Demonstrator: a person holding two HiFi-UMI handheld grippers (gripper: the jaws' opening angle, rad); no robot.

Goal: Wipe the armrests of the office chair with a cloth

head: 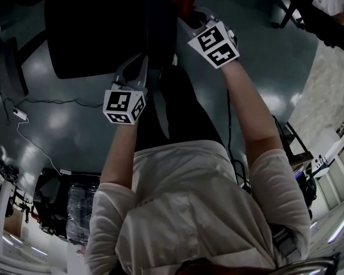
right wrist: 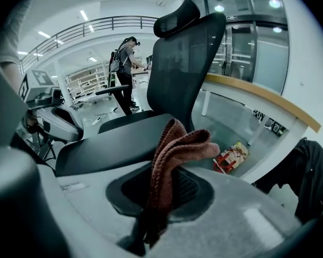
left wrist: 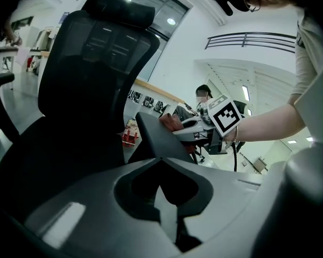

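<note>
Right claw (right wrist: 160,190): clamped on the reddish cloth (right wrist: 177,144), at the armrest (right wrist: 107,144).
Left claw (left wrist: 162,168): together, empty, near the same armrest.
Office chair (left wrist: 91,74): black, mesh-backed.

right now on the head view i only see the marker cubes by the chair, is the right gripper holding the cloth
Observer: Yes. In the right gripper view the right gripper is shut on a reddish-brown cloth, folded and sticking up from the jaws.
Operator: is it on the armrest
Observer: The left gripper view shows the cloth against the armrest's far end; whether it presses on it I cannot tell.
Operator: and the left one
Observer: The left gripper has its jaws together, nothing between them, pointing at that armrest.
</note>
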